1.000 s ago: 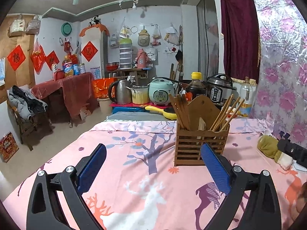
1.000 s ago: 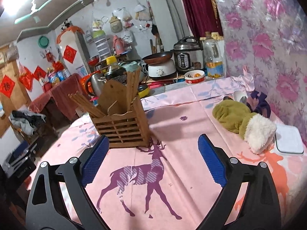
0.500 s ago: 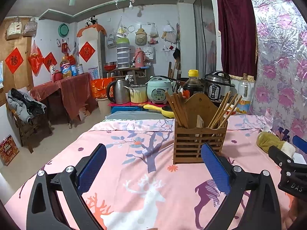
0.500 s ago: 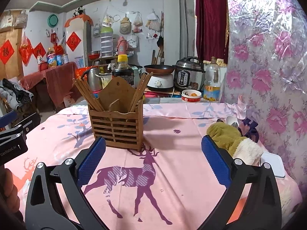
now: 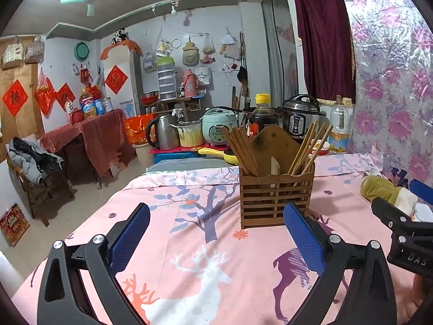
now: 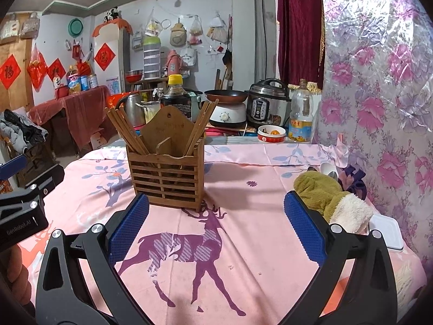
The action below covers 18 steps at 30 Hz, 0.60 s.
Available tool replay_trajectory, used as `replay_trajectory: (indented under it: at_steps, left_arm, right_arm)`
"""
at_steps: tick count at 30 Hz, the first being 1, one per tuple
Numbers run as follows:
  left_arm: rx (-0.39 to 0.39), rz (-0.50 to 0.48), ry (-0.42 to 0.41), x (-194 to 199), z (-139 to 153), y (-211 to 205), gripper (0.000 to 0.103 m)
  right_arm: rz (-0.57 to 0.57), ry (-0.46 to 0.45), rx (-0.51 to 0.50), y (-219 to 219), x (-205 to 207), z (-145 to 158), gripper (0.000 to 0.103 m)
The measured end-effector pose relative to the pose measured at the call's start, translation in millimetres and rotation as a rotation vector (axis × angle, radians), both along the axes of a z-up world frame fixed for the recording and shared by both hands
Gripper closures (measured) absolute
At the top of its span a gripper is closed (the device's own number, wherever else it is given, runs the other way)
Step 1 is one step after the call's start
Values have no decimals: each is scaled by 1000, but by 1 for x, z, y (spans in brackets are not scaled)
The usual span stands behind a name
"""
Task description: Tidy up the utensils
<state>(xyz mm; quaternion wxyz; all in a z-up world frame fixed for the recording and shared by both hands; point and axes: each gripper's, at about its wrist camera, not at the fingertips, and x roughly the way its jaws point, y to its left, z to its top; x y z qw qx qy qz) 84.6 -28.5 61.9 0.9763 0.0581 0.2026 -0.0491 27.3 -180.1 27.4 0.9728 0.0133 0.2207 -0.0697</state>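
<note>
**Standing upright: the wooden utensil holder, both grippers held empty**

Standing on the pink deer-print tabletop (image 6: 257, 243), a slatted wooden utensil holder (image 6: 166, 174) is seen with chopsticks (image 6: 127, 132) fanned out of its left and right compartments. The left gripper (image 5: 216, 239) is held with its blue pads wide apart, nothing between them, near the holder. The right gripper (image 6: 216, 228) is likewise spread and empty. An olive glove with a fleece cuff (image 6: 328, 199) is laid to the right, with a spoon (image 6: 328, 169) just beyond it.
</note>
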Motion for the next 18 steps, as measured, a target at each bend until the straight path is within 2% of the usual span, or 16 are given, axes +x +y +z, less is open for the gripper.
replay_trajectory:
  at_steps: [18]
  left_arm:
    - [2,5,8,2,-2,0,6]
  right_arm:
    - [-3,0,6,-2,0,0,7]
